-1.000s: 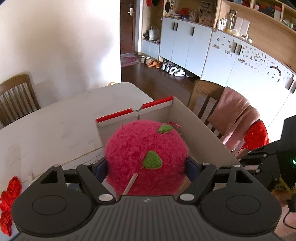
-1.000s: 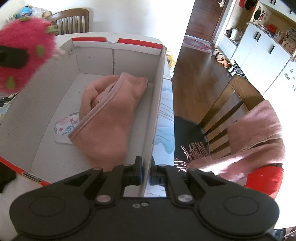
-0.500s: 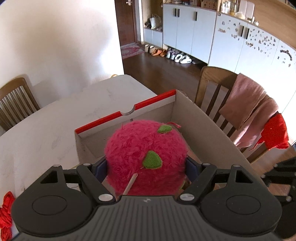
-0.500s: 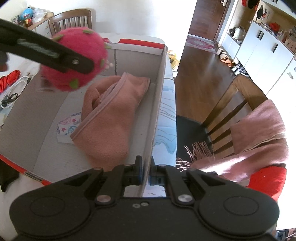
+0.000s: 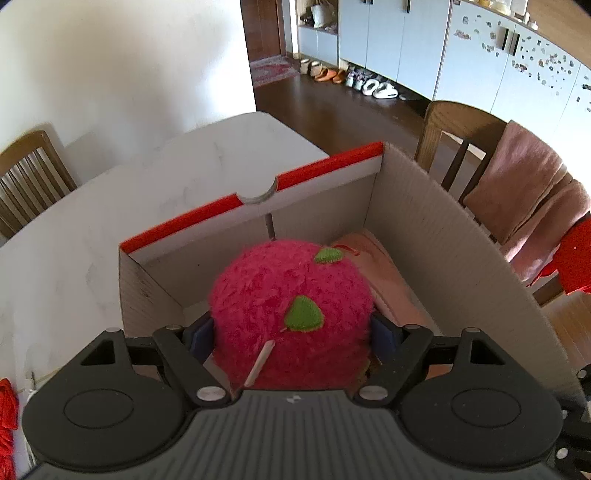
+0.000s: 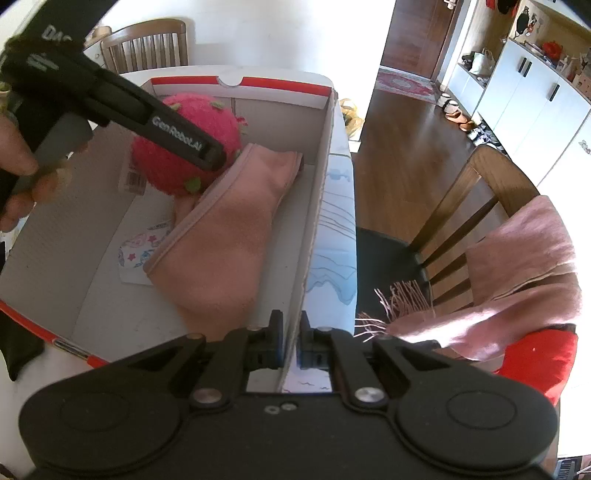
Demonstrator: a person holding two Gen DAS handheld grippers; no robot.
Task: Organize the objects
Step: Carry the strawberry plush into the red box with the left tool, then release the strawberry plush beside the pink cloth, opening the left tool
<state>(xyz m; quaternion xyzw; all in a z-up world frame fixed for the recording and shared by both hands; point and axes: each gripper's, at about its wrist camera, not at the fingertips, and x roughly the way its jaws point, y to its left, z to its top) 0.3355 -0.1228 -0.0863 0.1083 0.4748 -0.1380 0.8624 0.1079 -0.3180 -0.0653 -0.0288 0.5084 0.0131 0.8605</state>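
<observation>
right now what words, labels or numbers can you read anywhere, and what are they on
"GenRobot.AI": white print on the black finger of the left claw, which holds the pink plush ball.
"DAS": white letters cut off by the frame edge, on the left claw's black body.
Barcode label on the cardboard box inner wall: too small to read.
Star-patterned paper in the box: no readable words.

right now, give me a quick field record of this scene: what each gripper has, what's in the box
left gripper: shut on the pink plush ball, held over the box interior
right gripper: shut on the cardboard box side wall
box contents: pink folded cloth; patterned packet partly under it
box place: on the white table
ball status: not yet released
beside table: wooden chair draped with a pink scarf
</observation>
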